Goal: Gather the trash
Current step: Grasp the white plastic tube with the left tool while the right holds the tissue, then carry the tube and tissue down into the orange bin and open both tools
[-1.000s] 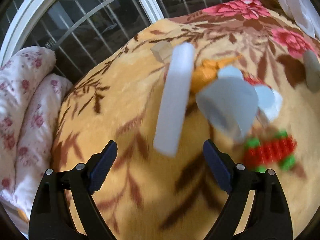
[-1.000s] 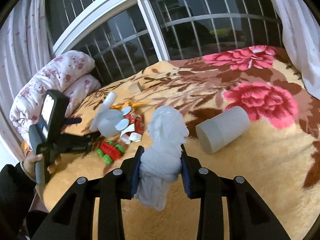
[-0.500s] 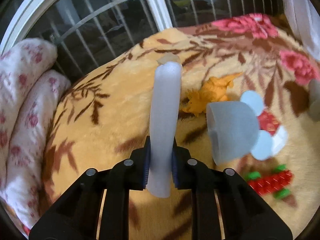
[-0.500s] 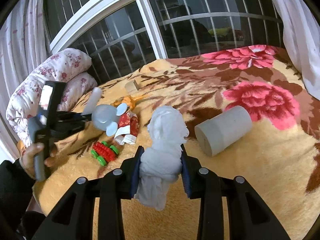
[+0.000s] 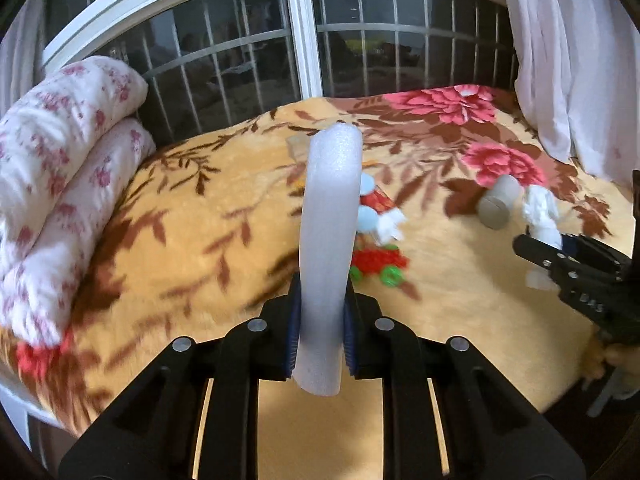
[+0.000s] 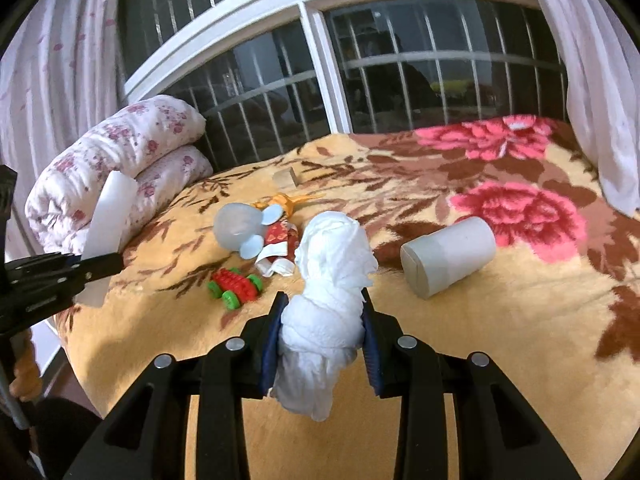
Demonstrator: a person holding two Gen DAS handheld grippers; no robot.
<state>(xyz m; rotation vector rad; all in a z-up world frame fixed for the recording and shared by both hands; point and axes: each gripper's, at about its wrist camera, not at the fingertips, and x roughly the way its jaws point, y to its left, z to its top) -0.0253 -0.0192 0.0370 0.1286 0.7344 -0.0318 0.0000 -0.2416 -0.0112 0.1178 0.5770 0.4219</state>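
Note:
My left gripper is shut on a long white foam strip and holds it upright, lifted off the floral blanket. The strip also shows at the left of the right wrist view. My right gripper is shut on a crumpled white tissue wad, held above the blanket's near edge; it also shows at the right of the left wrist view. A grey paper cup lies on its side on the blanket to the right.
On the blanket lie a red and green toy car, a mouse-eared doll with a grey head, an orange dinosaur toy and a small wooden block. A rolled floral quilt sits at left, barred windows behind.
My left gripper closed on the foam strip and lifted it back and up from the blanket. My right gripper kept hold of the tissue and barely moved.

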